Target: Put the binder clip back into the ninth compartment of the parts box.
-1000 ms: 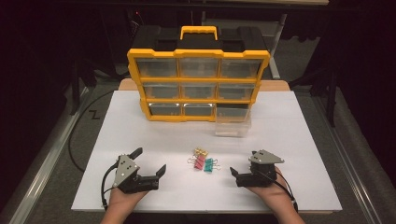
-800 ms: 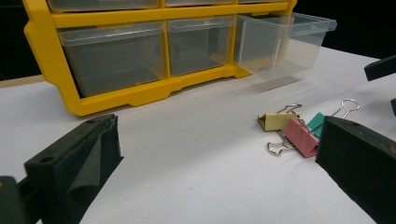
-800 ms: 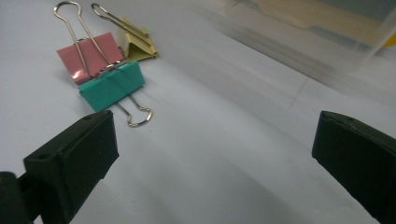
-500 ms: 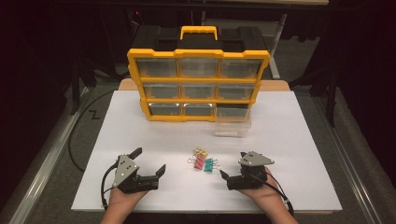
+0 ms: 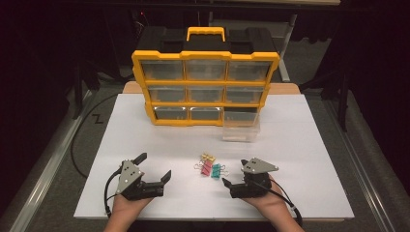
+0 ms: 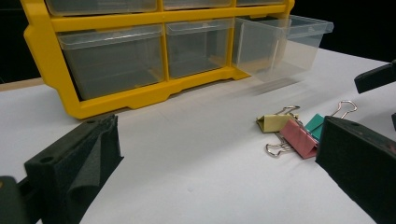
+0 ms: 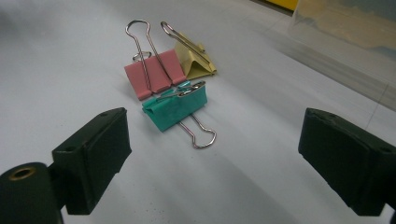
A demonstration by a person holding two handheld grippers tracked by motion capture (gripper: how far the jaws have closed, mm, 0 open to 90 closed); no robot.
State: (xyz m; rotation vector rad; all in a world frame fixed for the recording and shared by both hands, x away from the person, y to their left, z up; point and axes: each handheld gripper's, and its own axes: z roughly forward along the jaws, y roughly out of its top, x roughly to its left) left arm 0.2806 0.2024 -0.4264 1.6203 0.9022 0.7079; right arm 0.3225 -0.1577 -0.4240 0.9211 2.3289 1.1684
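Three binder clips lie together on the white table top (image 5: 290, 145): a yellow clip (image 5: 208, 157), a pink clip (image 5: 206, 167) and a green clip (image 5: 216, 170). My right gripper (image 5: 235, 173) rests just right of them, open, with its jaws pointing at the clips. In the right gripper view the green clip (image 7: 177, 107) lies nearest, ahead of the open right gripper (image 7: 215, 140), with the pink clip (image 7: 156, 74) and the yellow clip (image 7: 196, 63) behind it. My left gripper (image 5: 153, 166) is open and empty, left of the clips.
A yellow-framed organizer (image 5: 205, 87) with clear drawers stands at the back of the table. Its bottom-right clear drawer (image 5: 240, 126) is pulled out and sits on the table. The table's front edge runs just under both hands.
My right gripper has slid left, closer to the binder clips. The left gripper has stayed put.
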